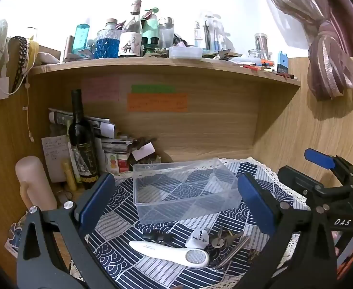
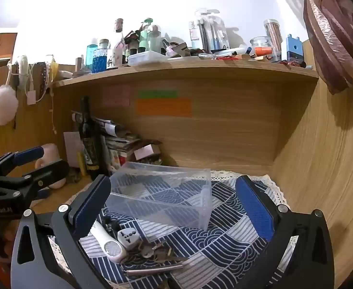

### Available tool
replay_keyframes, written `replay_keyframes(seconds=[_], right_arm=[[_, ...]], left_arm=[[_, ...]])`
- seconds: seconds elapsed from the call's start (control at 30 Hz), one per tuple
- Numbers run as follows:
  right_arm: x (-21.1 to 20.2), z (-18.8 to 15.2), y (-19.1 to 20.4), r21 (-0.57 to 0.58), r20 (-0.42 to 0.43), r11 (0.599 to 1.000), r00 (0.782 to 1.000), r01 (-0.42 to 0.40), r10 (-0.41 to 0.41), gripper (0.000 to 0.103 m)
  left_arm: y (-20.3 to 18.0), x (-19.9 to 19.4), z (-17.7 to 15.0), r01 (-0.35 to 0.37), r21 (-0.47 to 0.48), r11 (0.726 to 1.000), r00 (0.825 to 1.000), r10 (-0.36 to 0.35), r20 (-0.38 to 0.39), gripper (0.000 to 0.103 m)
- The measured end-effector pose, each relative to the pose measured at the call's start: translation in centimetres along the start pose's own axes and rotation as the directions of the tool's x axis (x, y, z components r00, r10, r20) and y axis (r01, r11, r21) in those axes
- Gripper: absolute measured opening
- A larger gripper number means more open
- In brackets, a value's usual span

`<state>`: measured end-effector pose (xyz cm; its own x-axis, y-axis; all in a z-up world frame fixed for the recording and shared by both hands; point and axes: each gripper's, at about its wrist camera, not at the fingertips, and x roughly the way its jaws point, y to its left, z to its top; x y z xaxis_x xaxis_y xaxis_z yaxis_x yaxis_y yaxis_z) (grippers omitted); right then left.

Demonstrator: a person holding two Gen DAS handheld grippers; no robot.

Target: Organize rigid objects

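A clear plastic bin point(image 1: 183, 192) stands empty on a blue patterned cloth point(image 1: 133, 274); it also shows in the right wrist view point(image 2: 162, 200). In front of it lie a white handled tool point(image 1: 171, 252) point(image 2: 106, 243), a white plug adapter point(image 1: 199, 238) point(image 2: 128, 237), a bunch of keys point(image 1: 224, 239) point(image 2: 157, 252), a metal rod point(image 1: 234, 250) point(image 2: 154, 269) and a small black clip point(image 1: 158, 237). My left gripper point(image 1: 176, 202) is open and empty above them. My right gripper point(image 2: 174, 207) is open and empty; it also shows in the left wrist view point(image 1: 304, 168).
A dark wine bottle point(image 1: 81, 139), stacked papers point(image 1: 109, 142) and a pink cylinder point(image 1: 31, 180) crowd the back left corner. A wooden shelf point(image 1: 166, 65) above carries several bottles and jars. Wooden walls close the alcove; a curtain point(image 1: 328, 67) hangs at right.
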<state>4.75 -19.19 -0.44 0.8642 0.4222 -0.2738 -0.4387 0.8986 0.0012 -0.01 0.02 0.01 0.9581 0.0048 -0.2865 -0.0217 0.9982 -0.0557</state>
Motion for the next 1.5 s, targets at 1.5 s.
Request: replay_keyframes(seconds=[1.5], right_arm=[[-0.6,0.2,0.4,0.001,0.013,1.0,1.0,-0.014,0.014,0.103]], left_arm=[[-0.7,-0.3,-0.1,0.01,0.021,1.0,1.0,-0.01,0.017,0.103]])
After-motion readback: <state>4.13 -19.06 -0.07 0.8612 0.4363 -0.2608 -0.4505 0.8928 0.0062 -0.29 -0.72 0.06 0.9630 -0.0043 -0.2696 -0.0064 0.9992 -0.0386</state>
